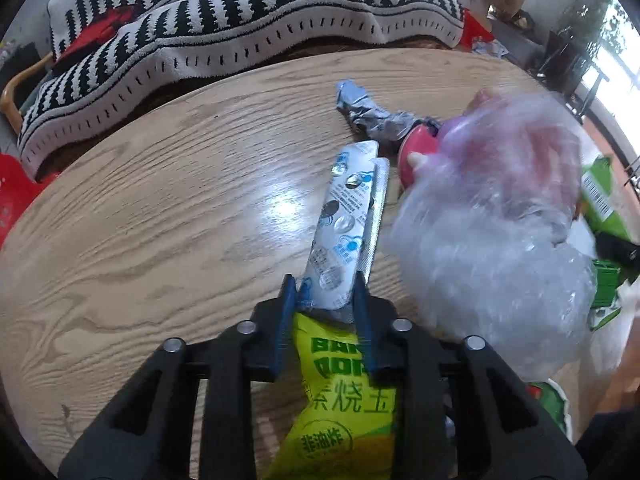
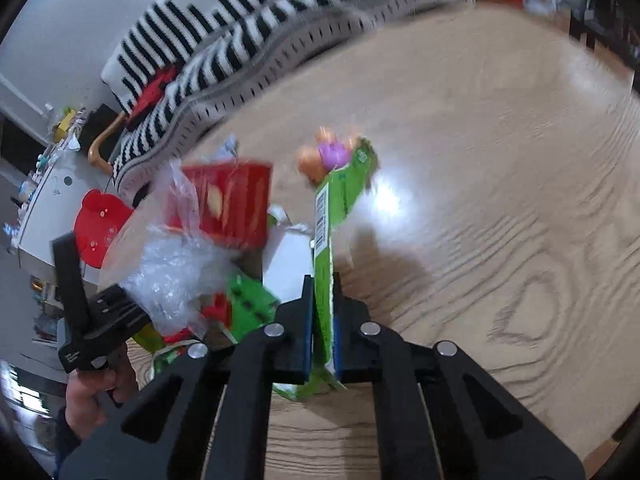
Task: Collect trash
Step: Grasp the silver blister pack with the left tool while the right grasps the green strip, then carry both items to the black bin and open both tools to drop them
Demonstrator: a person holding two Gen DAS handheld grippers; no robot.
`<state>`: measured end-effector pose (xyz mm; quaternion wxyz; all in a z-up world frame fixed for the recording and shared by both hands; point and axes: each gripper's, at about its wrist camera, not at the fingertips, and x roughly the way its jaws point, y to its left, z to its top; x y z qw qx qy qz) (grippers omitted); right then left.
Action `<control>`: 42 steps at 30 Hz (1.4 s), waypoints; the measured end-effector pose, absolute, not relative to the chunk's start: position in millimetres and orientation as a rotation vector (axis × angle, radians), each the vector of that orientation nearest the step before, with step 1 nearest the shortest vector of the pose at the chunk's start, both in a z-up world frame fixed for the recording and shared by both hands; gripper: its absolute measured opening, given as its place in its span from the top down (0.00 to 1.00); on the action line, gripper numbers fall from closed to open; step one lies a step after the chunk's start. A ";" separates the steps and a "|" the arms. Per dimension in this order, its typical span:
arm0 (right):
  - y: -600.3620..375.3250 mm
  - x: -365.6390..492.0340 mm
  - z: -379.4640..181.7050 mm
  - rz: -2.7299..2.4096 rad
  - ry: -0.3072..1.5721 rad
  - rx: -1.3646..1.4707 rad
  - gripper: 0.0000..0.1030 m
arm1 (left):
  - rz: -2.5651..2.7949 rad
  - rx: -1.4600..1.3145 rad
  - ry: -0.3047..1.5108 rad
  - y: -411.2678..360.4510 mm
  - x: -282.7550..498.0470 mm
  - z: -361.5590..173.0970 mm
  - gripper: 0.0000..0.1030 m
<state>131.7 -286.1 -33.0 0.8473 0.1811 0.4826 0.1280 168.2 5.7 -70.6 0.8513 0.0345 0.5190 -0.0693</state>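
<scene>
My left gripper (image 1: 324,284) is shut on a yellow-green snack wrapper (image 1: 340,396) whose silver inner side (image 1: 344,220) sticks out over the wooden table (image 1: 160,208). A crumpled silver wrapper (image 1: 368,114) lies further out. A clear plastic bag (image 1: 492,240) with red and pink things inside hangs at the right. My right gripper (image 2: 322,292) is shut on the edge of a green carton (image 2: 332,216) with a barcode. In the right wrist view the clear bag (image 2: 176,264), a red box (image 2: 228,204) and green pieces (image 2: 248,308) sit to its left.
A black-and-white striped blanket (image 1: 240,20) covers the sofa behind the table. A red stool (image 2: 100,228) stands by the sofa. The person's hand holding the left gripper's body (image 2: 92,320) shows at lower left in the right wrist view.
</scene>
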 end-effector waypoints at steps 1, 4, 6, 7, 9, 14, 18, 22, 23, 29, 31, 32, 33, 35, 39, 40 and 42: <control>-286.9 126.2 -24.5 0.268 0.987 0.369 0.92 | -0.151 0.076 1.085 4.8 166.3 -66.7 0.85; -289.2 104.9 1.6 0.246 0.887 0.307 0.93 | -0.131 0.062 1.059 5.1 163.1 -53.8 0.98; -290.8 92.5 12.1 0.244 0.845 0.276 0.93 | -0.107 0.078 1.022 3.7 157.5 -42.7 0.98; -293.0 87.6 14.5 0.241 0.838 0.281 0.93 | -0.087 0.098 1.002 2.3 154.9 -37.5 0.98; -297.9 81.9 17.2 0.231 0.829 0.279 0.93 | -0.055 0.114 0.971 -0.2 149.9 -27.7 0.98; -319.9 67.2 22.9 0.223 0.807 0.278 0.93 | 0.046 0.062 0.917 1.5 140.9 -1.3 0.98; -347.8 50.6 29.6 0.220 0.788 0.308 0.93 | 0.045 0.067 0.869 -13.5 118.1 22.0 0.98; -386.0 24.6 41.5 0.178 0.747 0.329 0.93 | -0.112 -0.016 0.859 -57.6 86.9 36.4 0.98; -401.6 15.4 43.2 0.155 0.735 0.339 0.93 | -0.160 -0.015 0.858 -77.6 79.4 38.3 0.98; -515.7 -47.6 32.4 -0.092 0.705 0.402 0.93 | -0.530 0.050 0.888 -238.8 36.0 34.9 0.98; -570.9 -77.1 21.1 -0.220 0.705 0.456 0.93 | -0.649 0.100 0.909 -298.6 20.6 22.3 0.98; -593.0 -89.5 14.4 -0.280 0.710 0.474 0.93 | -0.687 0.131 0.910 -322.2 13.2 15.7 0.98; -609.3 -98.8 8.1 -0.329 0.719 0.486 0.93 | -0.748 0.157 0.927 -353.2 4.1 4.5 0.98; -652.9 -122.1 -14.4 -0.436 0.756 0.539 0.93 | -0.820 0.157 0.978 -389.5 -2.0 -15.7 0.98; -711.4 -149.3 -63.0 -0.559 0.863 0.650 0.93 | -0.901 0.167 1.114 -460.7 -6.9 -65.5 0.98; -722.7 -153.8 -73.5 -0.574 0.886 0.673 0.93 | -0.922 0.169 1.151 -479.7 -9.0 -79.0 0.98; -742.0 -159.9 -93.2 -0.596 0.932 0.722 0.93 | -0.953 0.168 1.196 -505.5 -16.1 -96.4 0.98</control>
